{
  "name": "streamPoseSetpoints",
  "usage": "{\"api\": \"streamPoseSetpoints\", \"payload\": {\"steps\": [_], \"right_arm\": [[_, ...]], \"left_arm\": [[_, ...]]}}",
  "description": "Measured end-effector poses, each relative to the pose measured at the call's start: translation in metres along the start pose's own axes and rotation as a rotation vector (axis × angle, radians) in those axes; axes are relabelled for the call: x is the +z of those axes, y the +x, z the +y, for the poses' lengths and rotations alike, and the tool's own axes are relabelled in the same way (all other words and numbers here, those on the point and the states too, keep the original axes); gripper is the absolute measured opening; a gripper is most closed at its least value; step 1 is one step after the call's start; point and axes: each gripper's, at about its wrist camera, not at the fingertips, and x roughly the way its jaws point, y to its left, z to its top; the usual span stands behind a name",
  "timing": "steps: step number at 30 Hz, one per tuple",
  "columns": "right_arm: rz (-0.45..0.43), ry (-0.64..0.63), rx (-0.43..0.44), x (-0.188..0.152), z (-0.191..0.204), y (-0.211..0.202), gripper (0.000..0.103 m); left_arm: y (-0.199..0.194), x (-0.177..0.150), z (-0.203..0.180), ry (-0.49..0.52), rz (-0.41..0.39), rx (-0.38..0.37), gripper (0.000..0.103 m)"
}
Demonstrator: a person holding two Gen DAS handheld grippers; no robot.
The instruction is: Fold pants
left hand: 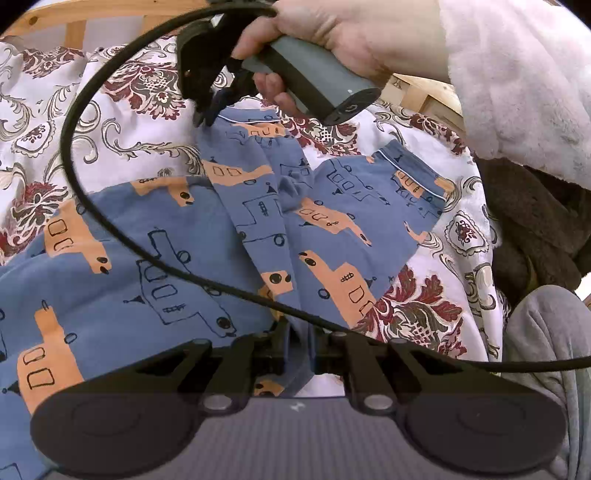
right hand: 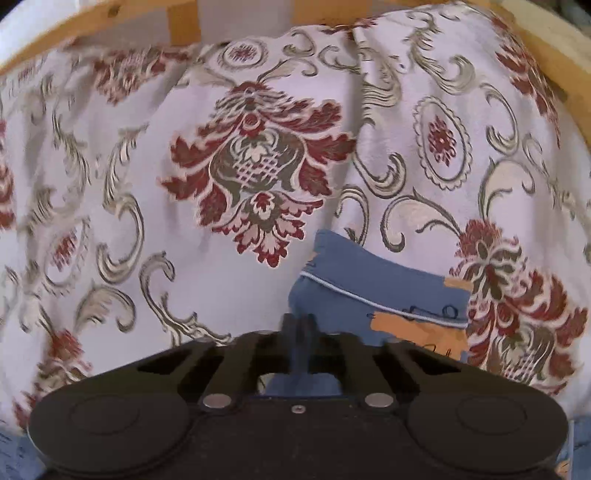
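Blue pants (left hand: 166,236) printed with orange boats lie spread over a floral bedspread (left hand: 122,122). At the bottom of the left wrist view, my left gripper (left hand: 299,332) is shut on a fold of the blue cloth near the crotch. Further away, a hand holds my right gripper (left hand: 203,116), pinched on the piped hem of one leg. The right wrist view shows that gripper (right hand: 299,325) shut on the pants (right hand: 373,284), with the white-piped cuff sticking out to its right. The other leg's cuff (left hand: 410,177) rests flat at the right.
A black cable (left hand: 70,122) loops from the right gripper across the pants. A wooden bed frame (right hand: 88,26) runs behind the bedspread (right hand: 258,155). A pink fleecy sleeve (left hand: 517,74), dark fabric (left hand: 532,229) and a grey-clad knee (left hand: 546,332) fill the right side.
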Motion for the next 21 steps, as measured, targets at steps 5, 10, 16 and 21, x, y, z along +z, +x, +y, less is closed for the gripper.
{"api": "streamPoseSetpoints", "payload": {"steps": [5, 10, 16, 21], "right_arm": [[-0.037, 0.028, 0.029, -0.002, -0.015, -0.022, 0.0], [-0.106, 0.078, 0.076, -0.009, -0.044, -0.059, 0.0], [-0.215, 0.154, 0.1, -0.034, -0.094, -0.111, 0.0], [-0.327, 0.245, 0.088, -0.082, -0.14, -0.155, 0.0]], "left_arm": [[0.0, -0.001, -0.001, 0.01, -0.002, 0.003, 0.011], [-0.001, -0.002, -0.004, 0.037, -0.005, 0.017, 0.01], [-0.002, -0.003, -0.012, 0.08, -0.015, 0.046, 0.009], [-0.005, -0.005, -0.026, 0.143, -0.033, 0.088, 0.008]]}}
